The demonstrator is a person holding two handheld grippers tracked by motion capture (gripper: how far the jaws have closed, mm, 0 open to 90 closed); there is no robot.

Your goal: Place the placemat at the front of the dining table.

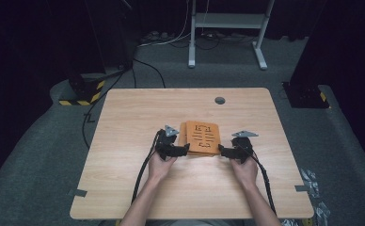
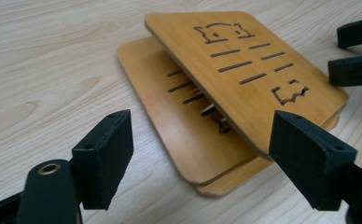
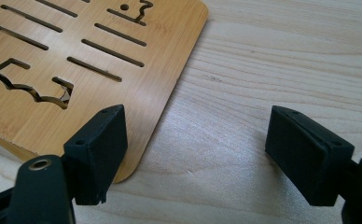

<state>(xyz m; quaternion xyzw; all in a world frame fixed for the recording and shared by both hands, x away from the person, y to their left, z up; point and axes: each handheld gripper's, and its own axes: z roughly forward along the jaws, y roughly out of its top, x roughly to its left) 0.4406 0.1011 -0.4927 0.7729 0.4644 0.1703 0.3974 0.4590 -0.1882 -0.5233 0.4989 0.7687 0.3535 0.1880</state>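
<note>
Two stacked bamboo boards [image 1: 202, 138] mid-bench [image 1: 124, 179], top one skewed and tilted (possibly propped on something). Left hand-held gripper [image 1: 186, 149] spread at left edge, right hand-held gripper [image 1: 221, 150] spread at right edge, gripping nothing. Grasp and alignment still to do.

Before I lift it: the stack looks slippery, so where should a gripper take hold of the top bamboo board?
Probably the top bamboo board by its raised near edge, coming in level from the left gripper side. That edge is tilted up off the lower board, so one jaw could likely slip beneath and one above. Both grippers stand open.
</note>
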